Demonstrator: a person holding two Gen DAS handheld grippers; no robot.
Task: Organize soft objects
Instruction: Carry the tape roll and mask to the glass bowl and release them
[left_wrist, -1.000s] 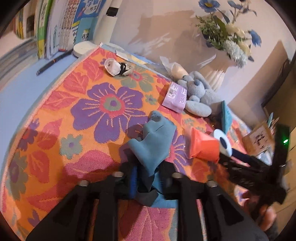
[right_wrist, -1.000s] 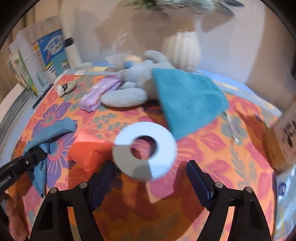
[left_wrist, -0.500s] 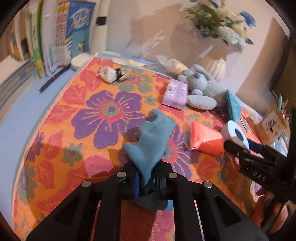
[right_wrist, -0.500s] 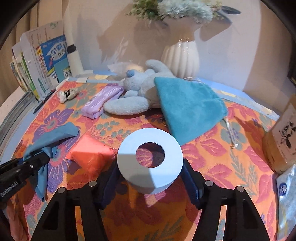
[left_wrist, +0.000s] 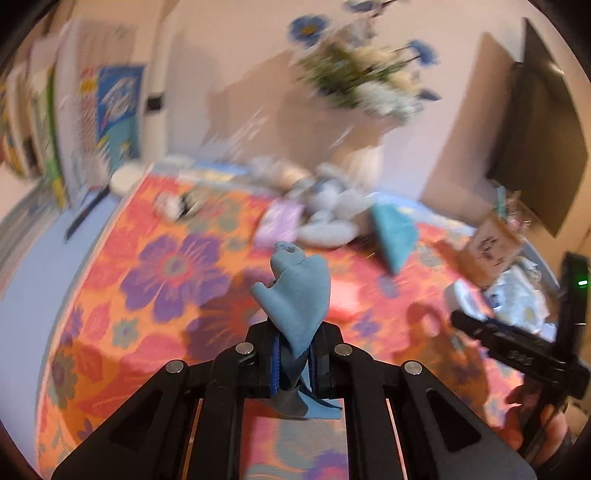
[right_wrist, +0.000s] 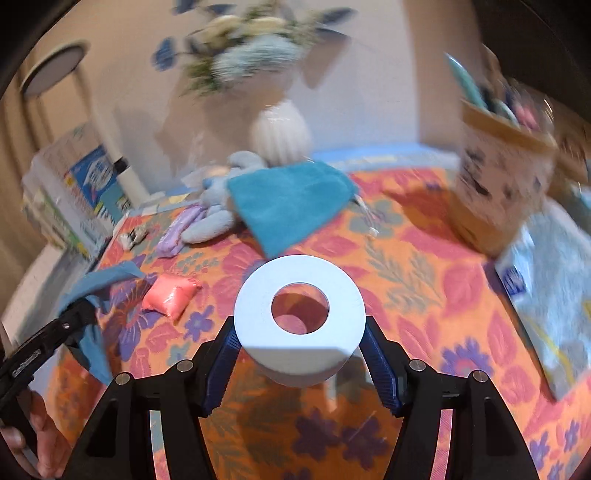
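In the left wrist view my left gripper (left_wrist: 294, 365) is shut on a bunched light-blue cloth (left_wrist: 297, 295), which hangs clear above the floral table cover (left_wrist: 155, 306). My right gripper (right_wrist: 300, 354) is shut on a white roll of tape (right_wrist: 300, 317), its blue pads pressed on both sides, and the roll is held above the cover. An orange pouch (right_wrist: 170, 295) lies between the two grippers. At the back lie a grey plush toy (right_wrist: 218, 206), a teal cloth (right_wrist: 291, 203) and a purple pack (right_wrist: 177, 232). The right wrist view also shows the blue cloth (right_wrist: 96, 284) in the left gripper (right_wrist: 79, 314).
A white vase (right_wrist: 280, 133) with flowers stands at the back by the wall. Books (right_wrist: 85, 192) stand at the left. A brown box (right_wrist: 502, 177) with pens and a white-blue pack (right_wrist: 546, 280) sit at the right. A small white item (left_wrist: 173, 206) lies at the far left.
My left gripper closed on the blue cloth and lifted it off the cover. My right gripper closed on the tape roll and rose, swinging toward the right. Both views are now blurred by motion.
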